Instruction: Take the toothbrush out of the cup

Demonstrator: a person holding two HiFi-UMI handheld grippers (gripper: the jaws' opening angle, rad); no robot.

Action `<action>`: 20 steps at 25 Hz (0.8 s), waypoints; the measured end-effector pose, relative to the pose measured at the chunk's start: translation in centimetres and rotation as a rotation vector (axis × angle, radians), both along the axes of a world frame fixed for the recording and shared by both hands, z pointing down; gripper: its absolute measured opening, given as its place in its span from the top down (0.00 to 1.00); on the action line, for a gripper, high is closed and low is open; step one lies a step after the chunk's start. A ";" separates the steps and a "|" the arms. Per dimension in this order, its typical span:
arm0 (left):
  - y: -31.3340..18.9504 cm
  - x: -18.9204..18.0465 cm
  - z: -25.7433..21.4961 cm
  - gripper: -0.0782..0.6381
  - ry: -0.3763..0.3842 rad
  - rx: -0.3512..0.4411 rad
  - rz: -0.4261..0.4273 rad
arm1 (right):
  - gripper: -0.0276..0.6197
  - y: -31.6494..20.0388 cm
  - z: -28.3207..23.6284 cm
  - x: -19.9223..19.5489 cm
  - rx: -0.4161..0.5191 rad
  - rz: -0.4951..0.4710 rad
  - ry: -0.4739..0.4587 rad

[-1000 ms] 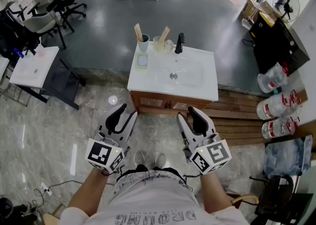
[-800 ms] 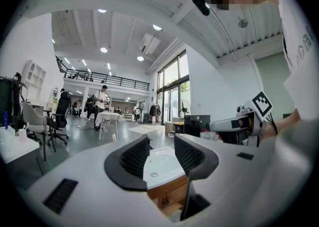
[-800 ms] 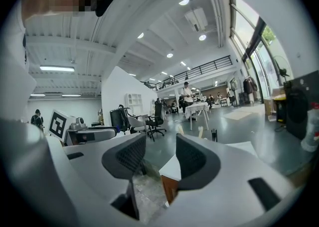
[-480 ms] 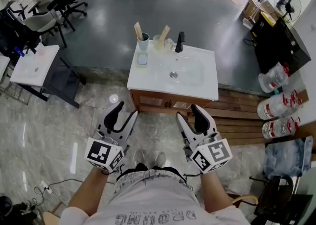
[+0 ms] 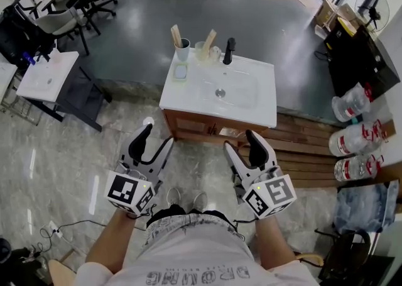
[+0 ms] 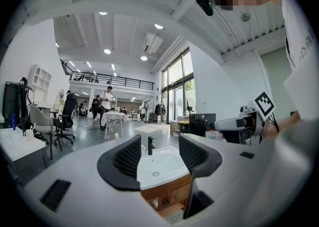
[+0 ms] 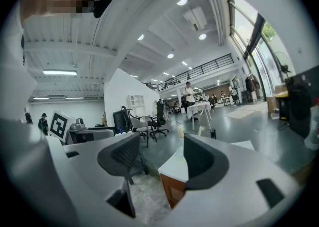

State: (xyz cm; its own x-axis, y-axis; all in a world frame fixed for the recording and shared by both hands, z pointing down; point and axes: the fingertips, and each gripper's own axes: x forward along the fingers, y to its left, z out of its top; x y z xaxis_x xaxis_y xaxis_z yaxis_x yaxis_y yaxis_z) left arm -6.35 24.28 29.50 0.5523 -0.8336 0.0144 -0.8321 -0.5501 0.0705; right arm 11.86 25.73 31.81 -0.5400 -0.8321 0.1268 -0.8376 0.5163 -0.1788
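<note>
A grey cup (image 5: pixel 182 47) with a wooden toothbrush (image 5: pixel 176 36) stands at the far left corner of the white washbasin (image 5: pixel 188 97). A clear cup (image 5: pixel 201 51) beside it holds another brush. Both grippers hang in front of the basin, well short of the cups. The left gripper (image 5: pixel 156 143) points at the basin's left front, and its jaws are opening with nothing between them. The right gripper (image 5: pixel 243 148) does the same at the right front, also empty. The left gripper view frames the basin (image 6: pixel 160 165) between the left gripper's (image 6: pixel 159 157) pads.
A black tap (image 5: pixel 229 51) and a soap dish (image 5: pixel 180 72) sit on the basin, above a wooden cabinet (image 5: pixel 188 129). A white desk (image 5: pixel 44 77) and office chairs (image 5: pixel 53 24) are at the left. Large water bottles (image 5: pixel 352 143) and wooden planks (image 5: pixel 308 146) lie at the right.
Both grippers' jaws have spread wider apart. The right gripper has crept slightly toward the basin; the left has barely moved.
</note>
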 end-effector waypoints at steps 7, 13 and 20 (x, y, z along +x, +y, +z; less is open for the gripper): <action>0.1 1.8 0.0 0.53 -0.020 0.008 -0.028 | 0.52 0.0 0.4 2.4 0.006 -0.020 -0.009; -0.3 3.1 -0.3 0.53 -0.012 0.022 -0.039 | 0.52 -0.6 0.1 4.2 0.020 -0.018 -0.018; -2.0 3.5 -0.8 0.53 0.003 0.033 -0.052 | 0.52 -2.5 -0.6 5.3 0.040 -0.020 -0.004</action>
State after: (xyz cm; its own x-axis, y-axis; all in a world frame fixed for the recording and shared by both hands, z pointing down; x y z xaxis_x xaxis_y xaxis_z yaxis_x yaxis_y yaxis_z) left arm -2.83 22.31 28.71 0.5081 -0.8612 -0.0153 -0.8595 -0.5081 0.0553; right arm 17.19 23.25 31.20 -0.5567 -0.8257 0.0910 -0.8264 0.5395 -0.1610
